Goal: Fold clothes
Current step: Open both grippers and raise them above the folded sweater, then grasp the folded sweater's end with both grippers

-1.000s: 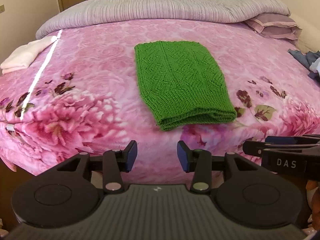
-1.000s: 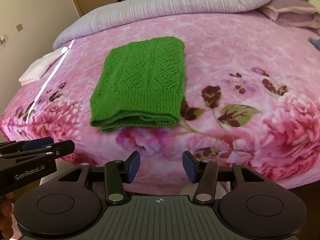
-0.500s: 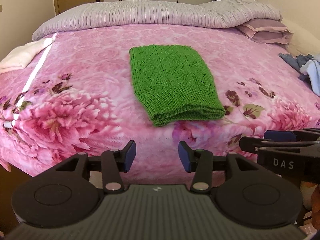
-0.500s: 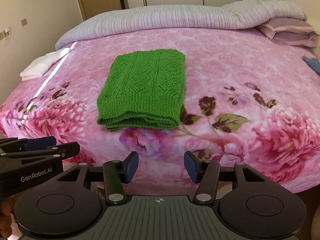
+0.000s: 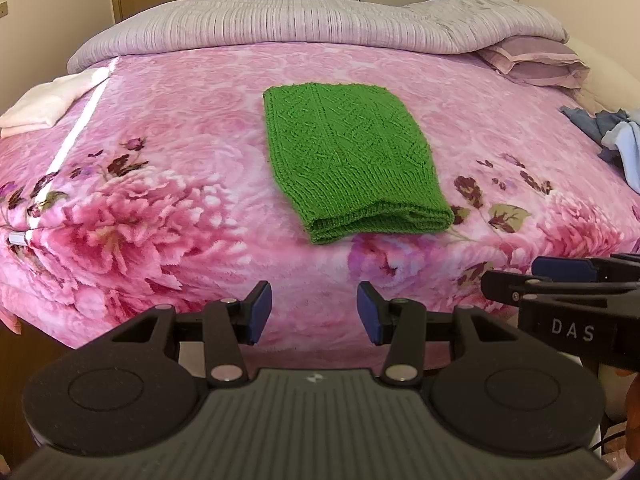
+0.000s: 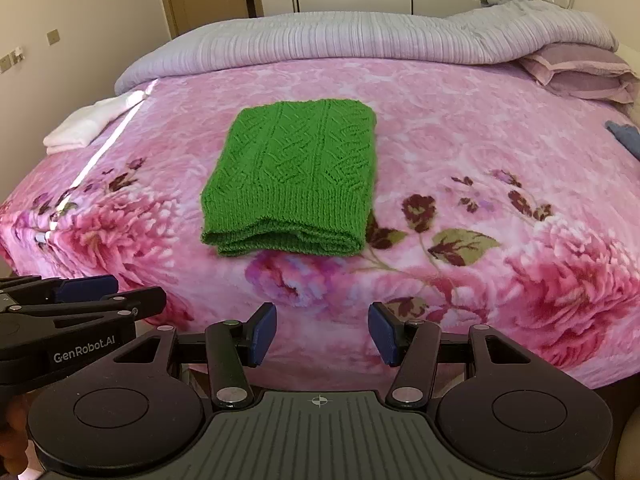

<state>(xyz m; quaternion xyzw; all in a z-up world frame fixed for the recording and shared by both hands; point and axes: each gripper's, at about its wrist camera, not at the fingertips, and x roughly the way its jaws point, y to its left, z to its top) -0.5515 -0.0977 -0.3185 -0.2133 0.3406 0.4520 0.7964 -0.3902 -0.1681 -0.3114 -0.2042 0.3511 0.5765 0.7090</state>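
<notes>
A green knitted sweater (image 5: 352, 160) (image 6: 296, 180) lies folded into a neat rectangle in the middle of the pink floral bed cover (image 5: 160, 120). Its thick folded edge faces me. My left gripper (image 5: 314, 308) hangs over the bed's near edge, short of the sweater, open with nothing between its blue pads. My right gripper (image 6: 322, 328) is open too, empty, beside the left one and likewise short of the sweater. Each gripper shows at the side of the other's view: the right gripper (image 5: 560, 276) and the left gripper (image 6: 100, 296).
A folded white cloth (image 5: 40, 104) (image 6: 92, 124) lies at the bed's left edge. A heap of blue clothes (image 5: 612, 136) sits at the right edge. A grey ribbed duvet (image 5: 320, 24) and a mauve pillow (image 5: 536, 64) fill the far end.
Both grippers have drawn back a little from the bed, so the sweater looks smaller and farther off. The sweater itself has not moved.
</notes>
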